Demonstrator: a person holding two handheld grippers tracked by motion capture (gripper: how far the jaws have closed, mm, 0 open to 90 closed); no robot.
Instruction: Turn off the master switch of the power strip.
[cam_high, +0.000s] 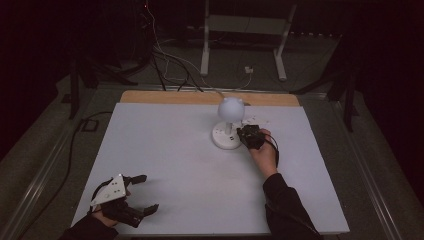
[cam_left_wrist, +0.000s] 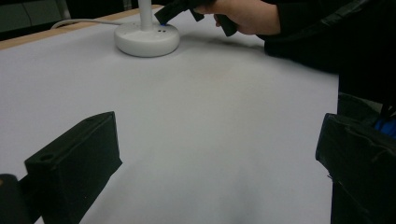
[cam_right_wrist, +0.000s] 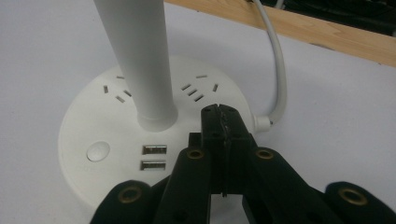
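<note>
At the table's (cam_high: 165, 150) one o'clock, lamp (cam_high: 229, 125) standing, right gripper (cam_right_wrist: 218, 122) pressed together, empty, hovering over its base (round button (cam_right_wrist: 98, 151) at nine o'clock apparently unpressed). At seven o'clock, left gripper (cam_high: 145, 192) spread wide, idle. Likely early: lamp unlit.

White lamp (cam_high: 228, 125) and its cord (cam_right_wrist: 279, 74) block the far centre, white tabletop (cam_high: 190, 165) elsewhere open.
</note>
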